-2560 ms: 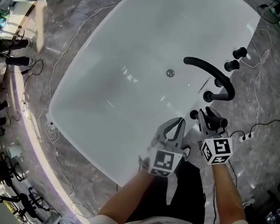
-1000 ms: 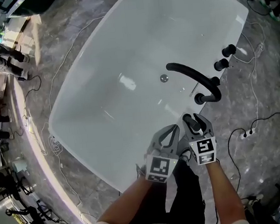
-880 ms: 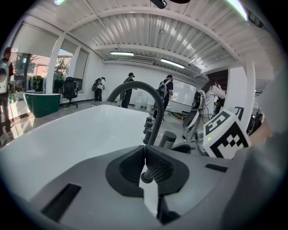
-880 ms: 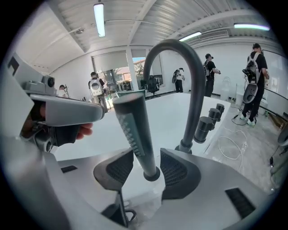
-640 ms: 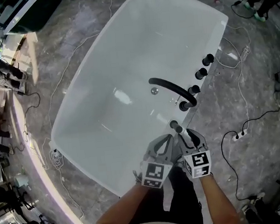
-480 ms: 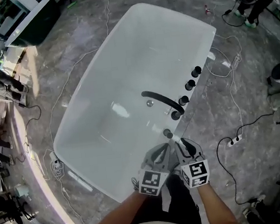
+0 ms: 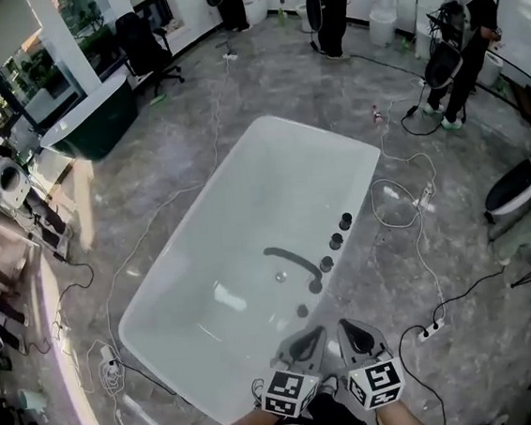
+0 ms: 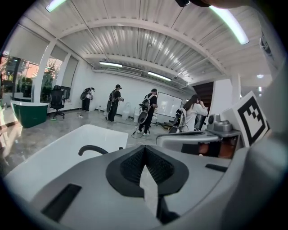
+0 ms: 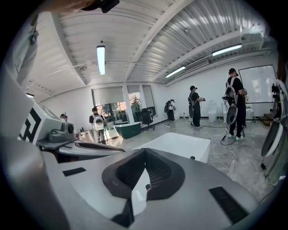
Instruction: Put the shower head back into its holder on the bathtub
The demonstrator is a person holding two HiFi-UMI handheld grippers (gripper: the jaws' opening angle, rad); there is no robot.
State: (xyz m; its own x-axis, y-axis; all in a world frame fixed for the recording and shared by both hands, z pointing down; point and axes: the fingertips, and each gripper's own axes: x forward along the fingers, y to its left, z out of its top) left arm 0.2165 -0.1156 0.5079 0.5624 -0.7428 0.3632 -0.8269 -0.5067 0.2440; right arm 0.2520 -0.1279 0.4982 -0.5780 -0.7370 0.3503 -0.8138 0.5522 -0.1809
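Well apart, shower head (image 7: 302, 311) stands beyond left gripper (image 7: 308, 338).

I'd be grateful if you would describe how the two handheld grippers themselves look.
Both the left gripper and right gripper have light grey shells tapering to a point, with black ribbed pads lining the fingers. Each carries a white cube printed with black square markers.

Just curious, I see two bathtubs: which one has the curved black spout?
The white bathtub mid-floor; the dark green bathtub stands far left, by the windows.
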